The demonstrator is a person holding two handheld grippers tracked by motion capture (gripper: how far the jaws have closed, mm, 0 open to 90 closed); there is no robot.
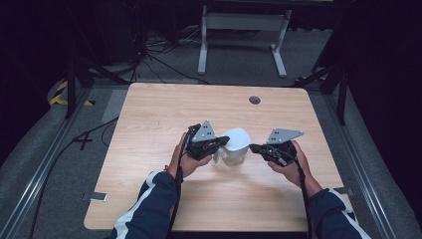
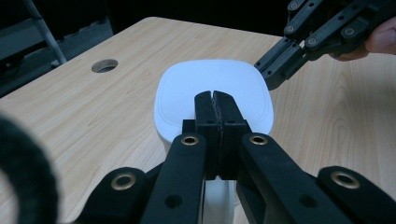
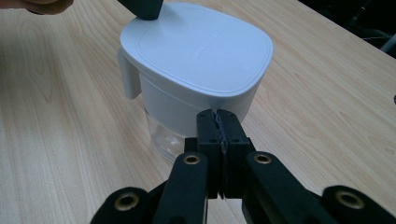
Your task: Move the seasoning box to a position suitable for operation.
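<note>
A clear water pitcher (image 1: 234,154) with a white lid (image 2: 187,88) and a white handle (image 3: 127,77) stands near the middle of the wooden table (image 1: 149,114). My left gripper (image 1: 225,141) is shut, with nothing between its jaws. Its tip (image 2: 215,95) rests over the lid on the handle side, and it appears at the lid's far edge (image 3: 144,8) in the right gripper view. My right gripper (image 1: 253,148) is shut too and empty. Its tip (image 3: 217,114) sits just beside the lid's rim, opposite the handle; it also shows at the lid's far corner (image 2: 275,70).
A round cable hole (image 1: 254,99) lies in the tabletop at the back. Beyond the table stands a white metal frame (image 1: 244,22), with cables on the floor (image 1: 159,59). Both forearms in dark sleeves (image 1: 149,204) come in from the front edge.
</note>
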